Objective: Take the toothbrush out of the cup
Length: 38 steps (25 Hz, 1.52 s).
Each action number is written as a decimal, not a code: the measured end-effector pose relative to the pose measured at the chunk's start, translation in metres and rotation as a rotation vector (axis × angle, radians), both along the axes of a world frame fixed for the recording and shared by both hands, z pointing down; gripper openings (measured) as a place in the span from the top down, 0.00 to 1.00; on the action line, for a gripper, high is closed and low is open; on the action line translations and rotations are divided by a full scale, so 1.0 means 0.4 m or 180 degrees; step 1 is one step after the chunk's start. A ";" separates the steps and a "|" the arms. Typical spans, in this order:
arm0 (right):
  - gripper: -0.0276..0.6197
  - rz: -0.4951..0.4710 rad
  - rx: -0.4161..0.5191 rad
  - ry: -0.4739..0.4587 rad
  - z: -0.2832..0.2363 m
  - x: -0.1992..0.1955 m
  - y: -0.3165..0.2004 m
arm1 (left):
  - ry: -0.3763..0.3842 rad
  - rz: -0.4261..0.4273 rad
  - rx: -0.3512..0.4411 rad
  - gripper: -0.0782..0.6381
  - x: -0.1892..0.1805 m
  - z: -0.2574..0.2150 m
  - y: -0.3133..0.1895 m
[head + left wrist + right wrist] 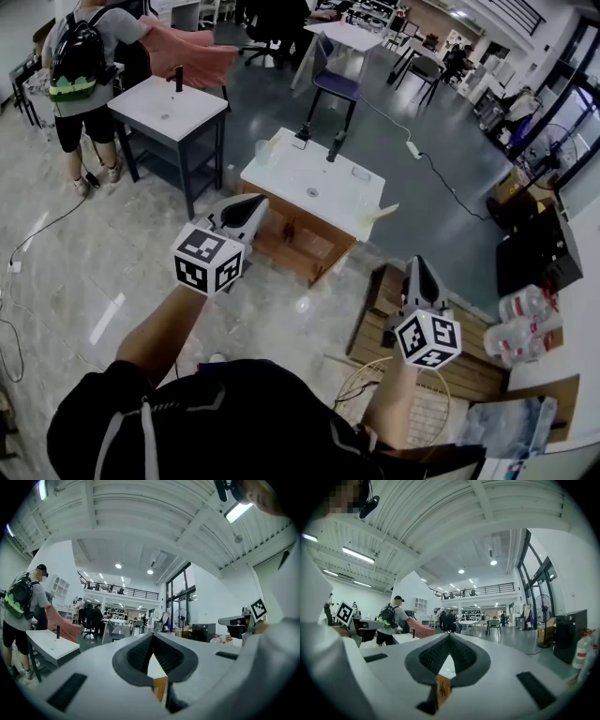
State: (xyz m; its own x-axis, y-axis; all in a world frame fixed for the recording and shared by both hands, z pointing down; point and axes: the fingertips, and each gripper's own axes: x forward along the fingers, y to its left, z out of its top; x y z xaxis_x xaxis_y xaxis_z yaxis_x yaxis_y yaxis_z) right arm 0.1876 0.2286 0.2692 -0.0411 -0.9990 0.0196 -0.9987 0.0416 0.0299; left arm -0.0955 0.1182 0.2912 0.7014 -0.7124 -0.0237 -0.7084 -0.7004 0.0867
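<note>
Short of the cabinet (pixel 281 174), the left gripper (pixel 255 204) and right gripper (pixel 419 265) were closed, empty; the cup (pixel 263 150) stood far left.

Even, bright indoor light fills the head view. The white tabletop (pixel 314 183) is close to blown out, its far edge washed pale, and glare streaks lie on the glossy floor (pixel 107 319) out past its near-left corner. Shadows are soft, and straight lines bow toward the frame's borders. In the gripper views a ceiling strip light (pixel 238 512) and tall windows (pixel 536 573) glare and the corners go black. The left gripper (pixel 152 634) and right gripper (pixel 449 635) look soft, probably too near for focus.
</note>
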 end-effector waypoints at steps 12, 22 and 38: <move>0.95 0.0092 -0.0009 0.0033 0.003 -0.065 -0.011 | -0.0016 0.0111 0.0044 0.88 -0.056 0.012 -0.020; 0.95 0.0172 0.0009 0.0150 0.011 -0.144 -0.035 | -0.0088 0.0287 0.0046 0.88 -0.107 0.042 -0.039; 0.95 0.0057 -0.0036 0.0031 0.097 -0.153 -0.225 | -0.0156 0.0196 -0.0002 0.88 -0.144 0.115 -0.185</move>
